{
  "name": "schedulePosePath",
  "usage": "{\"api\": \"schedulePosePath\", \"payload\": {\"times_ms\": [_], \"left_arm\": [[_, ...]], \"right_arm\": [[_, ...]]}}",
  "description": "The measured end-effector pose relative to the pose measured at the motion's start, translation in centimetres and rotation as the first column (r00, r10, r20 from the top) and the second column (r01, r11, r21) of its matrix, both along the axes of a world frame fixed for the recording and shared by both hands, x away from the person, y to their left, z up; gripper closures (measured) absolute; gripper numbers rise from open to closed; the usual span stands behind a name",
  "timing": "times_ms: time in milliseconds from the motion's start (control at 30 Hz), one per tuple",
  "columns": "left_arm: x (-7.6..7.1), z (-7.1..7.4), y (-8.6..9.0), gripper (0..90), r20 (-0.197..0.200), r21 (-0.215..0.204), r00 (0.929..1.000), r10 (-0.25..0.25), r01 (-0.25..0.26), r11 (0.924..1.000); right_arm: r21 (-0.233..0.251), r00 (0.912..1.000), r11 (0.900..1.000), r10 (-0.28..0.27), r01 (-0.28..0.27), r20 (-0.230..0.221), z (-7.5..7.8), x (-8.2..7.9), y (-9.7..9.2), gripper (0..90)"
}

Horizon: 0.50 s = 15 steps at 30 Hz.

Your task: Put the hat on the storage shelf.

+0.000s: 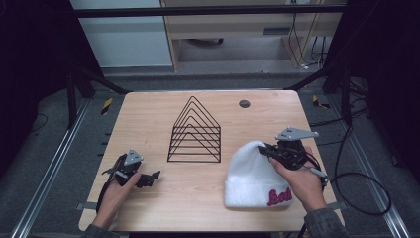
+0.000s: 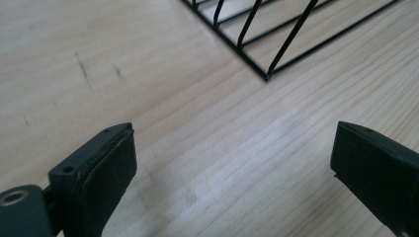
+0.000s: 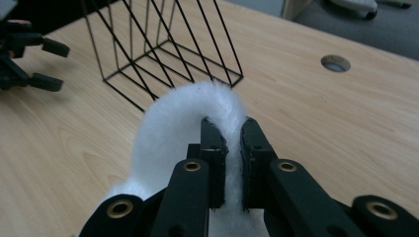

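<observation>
**Right Gripper Clamped on White Beanie; Left Gripper Idle and Wide**

The work surface is a light wooden table (image 1: 148,114). A white knit beanie (image 1: 252,176) lies on the right half of the table, near the front edge, with its folded cuff toward the person and its crown pointing away. Pink lettering (image 1: 279,197) runs along the cuff at its right end.

The right gripper (image 1: 267,150) sits at the crown end of the beanie, held by the person's right hand (image 1: 302,181). In the right gripper view, the jaws stand nearly together with a fold of the beanie's white fabric (image 3: 197,108) pinched between the pads. The fabric arches up and over the jaw tips, so this part of the crown is lifted off the table. The rest of the beanie rests on the wood.

The left gripper (image 1: 153,177) is on the left half of the table, near the front edge, held by the person's left hand (image 1: 119,191). Its jaws stand wide apart. In the left gripper view, bare tabletop shows between the two pads, and nothing is gripped.

A black wire rack (image 1: 195,131), shaped like a row of peaked frames, stands upright at the middle of the table. It lies between the two grippers and slightly farther from the person. The beanie's crown is near the rack's front right corner but apart from it. The left gripper is aimed at the rack's near left corner (image 2: 268,76).

A round grommet hole (image 1: 244,103) sits in the tabletop behind the rack, to its right. A cable (image 1: 356,191) trails from the right gripper over the table's right edge to the floor.
</observation>
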<state>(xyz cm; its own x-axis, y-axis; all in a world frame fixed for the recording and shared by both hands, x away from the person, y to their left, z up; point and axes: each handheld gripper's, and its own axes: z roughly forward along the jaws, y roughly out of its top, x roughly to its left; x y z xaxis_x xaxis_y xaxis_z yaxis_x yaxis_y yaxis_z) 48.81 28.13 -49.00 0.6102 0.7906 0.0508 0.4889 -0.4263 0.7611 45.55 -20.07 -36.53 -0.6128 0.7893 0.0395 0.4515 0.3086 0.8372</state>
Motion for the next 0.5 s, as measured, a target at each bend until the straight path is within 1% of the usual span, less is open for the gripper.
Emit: {"api": "schedulePosePath", "payload": {"times_ms": [167,267,333,400,467,500], "left_arm": [[-0.7,2.3,-0.6,3.8,0.05,-0.014,0.9979,-0.041,0.042,0.999],[-0.8,3.8,-0.5,4.3,0.079,-0.036,0.9951,-0.058,0.062,0.9974],[-0.7,4.8,-0.5,4.7,0.087,-0.044,0.9936,-0.072,0.076,0.9961],[-0.6,6.0,-0.7,4.7,0.101,-0.042,0.9907,-0.091,0.096,0.9946],[-0.6,7.4,-0.9,4.6,0.118,-0.042,0.9874,-0.105,0.111,0.9929],[-0.5,8.1,-1.0,4.6,0.126,-0.049,0.9853,-0.115,0.122,0.9913]], "right_arm": [[0.02,0.9986,0.9997,0.013,-0.014,0.052,1.7,-1.7,-0.4,83.5],[0.054,0.9962,0.9983,0.018,-0.023,0.085,2.8,-2.4,-0.6,83.6],[0.045,0.9938,0.9986,0.022,-0.027,0.109,3.6,-2.8,-0.3,83.7],[0.024,0.9905,0.9993,0.027,-0.03,0.135,4.4,-2.9,-0.1,83.7],[0.024,0.9861,0.9991,0.031,-0.036,0.163,5.3,-2.8,0.0,83.7],[0.021,0.9838,0.9991,0.032,-0.036,0.176,5.6,-2.7,0.1,83.7]]}}
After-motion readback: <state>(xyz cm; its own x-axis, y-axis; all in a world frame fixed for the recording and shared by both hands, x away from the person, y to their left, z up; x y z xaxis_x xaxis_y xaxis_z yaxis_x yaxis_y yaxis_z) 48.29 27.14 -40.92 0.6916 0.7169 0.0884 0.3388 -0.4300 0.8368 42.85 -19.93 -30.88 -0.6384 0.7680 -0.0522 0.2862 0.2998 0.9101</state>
